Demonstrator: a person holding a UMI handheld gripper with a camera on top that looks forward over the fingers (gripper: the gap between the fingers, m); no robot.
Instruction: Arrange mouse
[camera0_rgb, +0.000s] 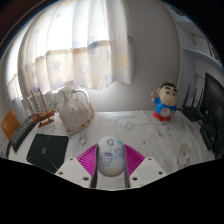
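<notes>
Mouse: a pale, rounded mouse (111, 154) with faint speckled markings is seen low in the gripper view, between the two fingers and over the white table.
Gripper: the gripper (111, 160) is closed on the mouse; the magenta pads (90, 159) are pressed against its left and right sides, with no gap seen at either side.
Fingers: light-coloured finger bodies are seen angling outward behind the pads, on either side of the mouse.
Table: a white tabletop (130, 128) is spread ahead of the fingers.
Dark pad: a flat dark square item (46, 151) is laid on the table to the left of the fingers; what it is cannot be told.
White bag-like object: a pale, lumpy object (72, 108) is stood beyond the fingers to the left, near a small rack of upright items (38, 103).
Figurine: a small cartoon figure (165, 103) in a red top is stood upright beyond the fingers to the right.
Monitor: a dark screen edge (212, 108) is seen at the far right of the table.
Curtain: sheer pale curtains (90, 45) are hung behind the table, lit from the window.
</notes>
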